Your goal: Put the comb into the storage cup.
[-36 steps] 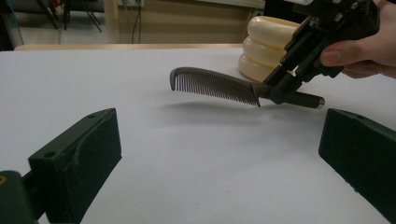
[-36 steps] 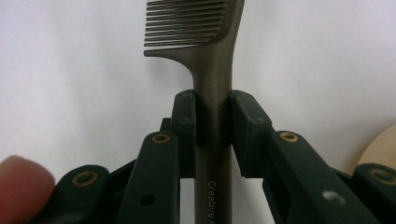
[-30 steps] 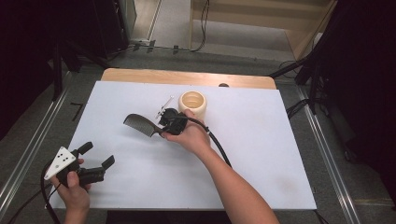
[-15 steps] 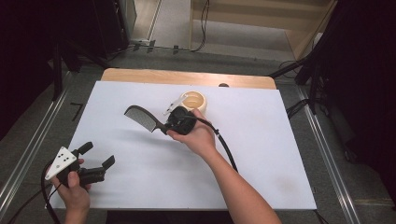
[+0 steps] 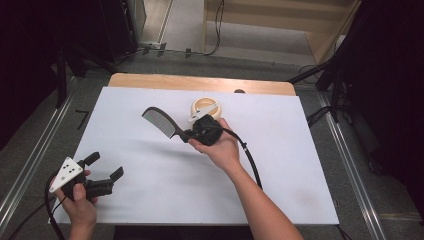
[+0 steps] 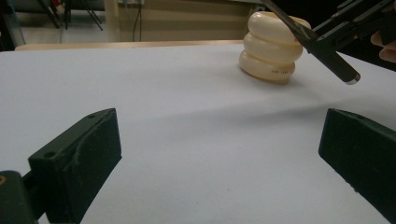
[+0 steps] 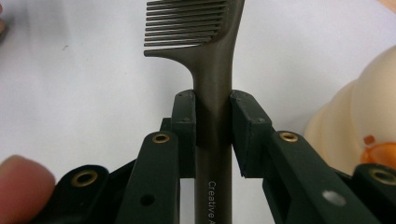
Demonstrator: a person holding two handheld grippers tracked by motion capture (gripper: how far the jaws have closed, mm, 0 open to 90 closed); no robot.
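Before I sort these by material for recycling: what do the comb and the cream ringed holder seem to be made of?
The comb looks like moulded plastic, dark grey-brown with a smooth matte finish: the teeth are even and there is pale printed lettering on the handle. The cream ringed holder looks like plastic or glazed ceramic, smooth with a soft sheen on its stacked bulges. The look alone does not settle which.

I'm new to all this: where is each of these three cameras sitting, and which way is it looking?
High view: above the person's side, facing forward and down on the white table; both forearms and hands enter from below.
Left gripper view: rides the left gripper, low over the table, looking past its wide-apart jaws at the cream ribbed holder.
Right gripper view: rides the right gripper, looking along jaws clamped on the comb.
Shared: all three show the comb and holder.
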